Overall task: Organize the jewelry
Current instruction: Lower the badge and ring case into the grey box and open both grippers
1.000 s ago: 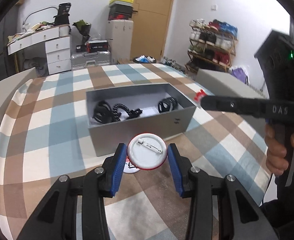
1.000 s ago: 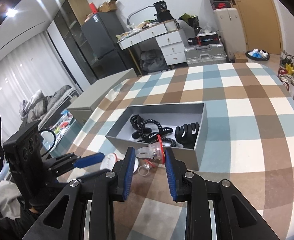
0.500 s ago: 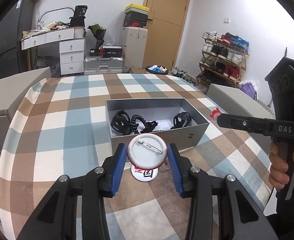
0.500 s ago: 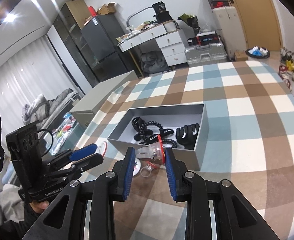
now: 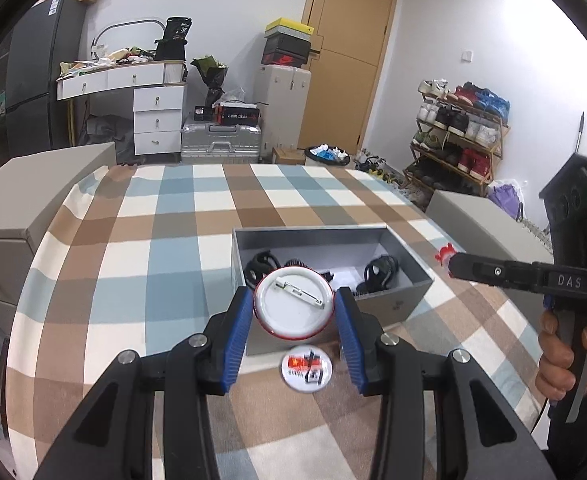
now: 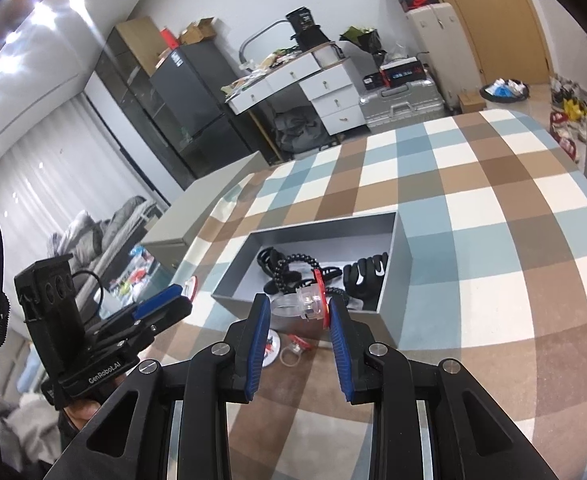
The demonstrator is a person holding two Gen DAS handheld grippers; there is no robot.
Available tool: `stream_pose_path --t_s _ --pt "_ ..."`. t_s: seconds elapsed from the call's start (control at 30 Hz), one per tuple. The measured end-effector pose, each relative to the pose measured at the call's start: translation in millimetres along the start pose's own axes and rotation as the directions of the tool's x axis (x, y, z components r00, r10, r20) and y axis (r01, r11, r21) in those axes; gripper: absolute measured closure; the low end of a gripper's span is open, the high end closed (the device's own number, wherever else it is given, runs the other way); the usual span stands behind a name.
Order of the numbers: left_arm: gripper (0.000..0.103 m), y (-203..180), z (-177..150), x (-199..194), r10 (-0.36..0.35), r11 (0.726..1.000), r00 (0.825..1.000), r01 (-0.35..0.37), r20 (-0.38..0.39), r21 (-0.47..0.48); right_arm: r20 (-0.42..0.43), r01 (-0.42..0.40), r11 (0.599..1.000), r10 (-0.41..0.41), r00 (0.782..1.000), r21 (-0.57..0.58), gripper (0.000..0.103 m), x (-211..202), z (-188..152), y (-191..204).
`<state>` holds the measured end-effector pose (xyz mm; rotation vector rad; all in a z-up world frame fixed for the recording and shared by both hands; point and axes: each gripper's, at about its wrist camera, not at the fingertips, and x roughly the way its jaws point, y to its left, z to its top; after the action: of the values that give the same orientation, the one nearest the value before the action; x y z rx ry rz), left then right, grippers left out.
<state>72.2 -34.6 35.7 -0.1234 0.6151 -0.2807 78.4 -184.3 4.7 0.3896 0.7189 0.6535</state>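
My left gripper [image 5: 293, 312] is shut on a round pin badge [image 5: 293, 304], its white back with the pin facing me, held above the near wall of the grey box [image 5: 409, 300]. My right gripper [image 6: 299, 306] is shut on a clear plastic ring with a red top [image 6: 307, 300], held above the near wall of the box [image 6: 393, 280]. The box holds black hair clips [image 6: 367, 276] and a black bead bracelet [image 6: 293, 266]. A second badge [image 5: 304, 369] lies face up on the checked cloth before the box. A small ring [image 6: 293, 350] lies beside it.
The box sits on a round table with a blue, brown and white checked cloth [image 5: 173, 240]. Grey stools [image 5: 17, 200] stand beside the table. The other gripper [image 5: 533, 276] shows at the right in the left wrist view. Drawers, a suitcase and a shoe rack stand beyond.
Both grippers have risen and pulled back a little, so the box looks lower and farther. Each keeps its hold. The badge on the cloth has come into plain sight.
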Motion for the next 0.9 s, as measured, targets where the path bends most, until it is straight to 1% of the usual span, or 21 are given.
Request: stream_pose_path --t_s 0.17,0.27,0.4,0.57,0.7,0.9 --pt "0.067 -5.7 12.0 5.9 0.016 1.0 1.0 -0.016 0.014 0.025 0.03 -0.013 0.999 0.011 0.999 0.049 0.073 -0.7 17.3 -3.1" --pt "0.067 -6.9 16.4 11.3 0.031 0.999 0.999 -0.032 0.022 0.038 0.028 -0.036 0.997 0.034 0.999 0.062 0.073 2.5 26.6 -4.2" --pt "0.067 -6.6 18.3 18.3 0.049 0.998 0.998 -0.05 0.028 0.042 0.023 -0.026 0.998 0.025 0.999 0.059 0.073 10.4 35.2 -4.0" --pt "0.067 -3.5 23.1 30.5 0.08 0.996 0.996 -0.081 0.026 0.032 0.013 -0.009 0.999 0.009 1.0 0.053 0.073 21.6 37.4 -5.0" --pt "0.067 -5.0 25.3 37.4 0.092 0.995 0.996 -0.092 0.015 0.027 -0.004 0.003 0.999 -0.002 1.0 0.053 0.073 29.7 36.0 -7.5" --pt "0.067 -11.3 23.7 48.3 0.123 0.991 0.992 -0.123 -0.001 0.057 -0.028 0.07 0.997 -0.069 0.997 0.027 0.073 46.9 34.7 -12.9"
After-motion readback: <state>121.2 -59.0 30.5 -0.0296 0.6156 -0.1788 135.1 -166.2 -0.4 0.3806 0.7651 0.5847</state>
